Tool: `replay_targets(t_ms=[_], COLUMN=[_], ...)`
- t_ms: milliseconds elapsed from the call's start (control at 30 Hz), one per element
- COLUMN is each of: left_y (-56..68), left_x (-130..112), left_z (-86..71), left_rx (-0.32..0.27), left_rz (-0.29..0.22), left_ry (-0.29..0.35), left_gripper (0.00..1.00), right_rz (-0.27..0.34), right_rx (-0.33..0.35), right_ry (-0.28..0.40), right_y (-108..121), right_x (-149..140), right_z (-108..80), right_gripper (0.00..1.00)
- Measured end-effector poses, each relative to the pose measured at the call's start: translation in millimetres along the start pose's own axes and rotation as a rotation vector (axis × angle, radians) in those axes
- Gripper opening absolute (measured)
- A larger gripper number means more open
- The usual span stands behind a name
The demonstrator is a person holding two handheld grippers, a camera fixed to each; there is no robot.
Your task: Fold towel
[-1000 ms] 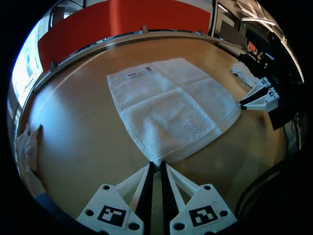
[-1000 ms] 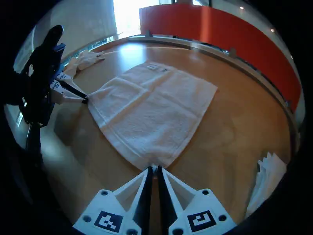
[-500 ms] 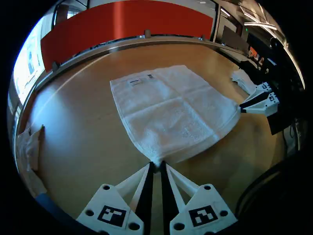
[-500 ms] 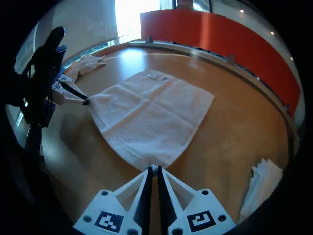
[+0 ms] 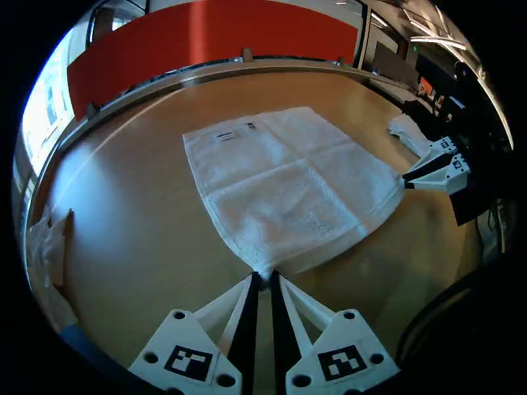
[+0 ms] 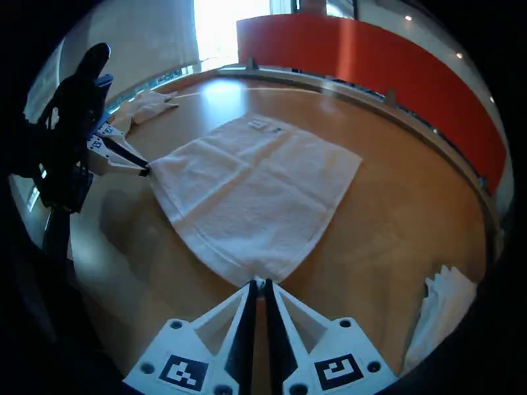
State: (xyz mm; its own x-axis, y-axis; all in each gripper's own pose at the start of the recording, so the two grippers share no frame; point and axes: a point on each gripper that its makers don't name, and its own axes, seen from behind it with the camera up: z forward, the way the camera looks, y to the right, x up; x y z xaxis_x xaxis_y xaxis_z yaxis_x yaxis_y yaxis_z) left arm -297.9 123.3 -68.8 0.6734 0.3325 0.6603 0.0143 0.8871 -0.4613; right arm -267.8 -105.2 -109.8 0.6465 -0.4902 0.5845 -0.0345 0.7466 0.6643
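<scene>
The white square terry towel (image 5: 283, 191) lies on the wooden table (image 5: 132, 217); two adjacent corners are clamped by the left gripper (image 5: 263, 278) and right gripper (image 6: 259, 284); that edge has been lifted slightly; folding is judged begun.

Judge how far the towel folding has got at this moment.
Done: two adjacent corners are pinched, one by the left gripper, one by the right gripper. In hand: the towel, lying spread open on the table. Left: every fold.
</scene>
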Motion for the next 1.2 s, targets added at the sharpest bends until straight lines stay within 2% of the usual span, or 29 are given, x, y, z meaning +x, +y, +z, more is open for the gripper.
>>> replay_targets(t_ms=[400, 900, 1200], left_y=[4.0, 23.3, 27.5], left_x=[1, 4, 0], left_z=[-22.6, -54.7, -48.8], left_rx=[-0.014, -0.056, -0.063], left_rz=[-0.052, -0.086, -0.101], left_ry=[-0.012, -0.047, -0.056], left_gripper=[0.13, 0.13, 0.13], right_rz=[-0.003, -0.001, 0.008], right_rx=[0.025, 0.058, 0.066], right_ry=[0.018, 0.03, 0.004], right_y=[-12, -25, -22], right_x=[14, 30, 18], right_z=[-21.1, -63.3, -54.8], right_gripper=[0.09, 0.08, 0.08])
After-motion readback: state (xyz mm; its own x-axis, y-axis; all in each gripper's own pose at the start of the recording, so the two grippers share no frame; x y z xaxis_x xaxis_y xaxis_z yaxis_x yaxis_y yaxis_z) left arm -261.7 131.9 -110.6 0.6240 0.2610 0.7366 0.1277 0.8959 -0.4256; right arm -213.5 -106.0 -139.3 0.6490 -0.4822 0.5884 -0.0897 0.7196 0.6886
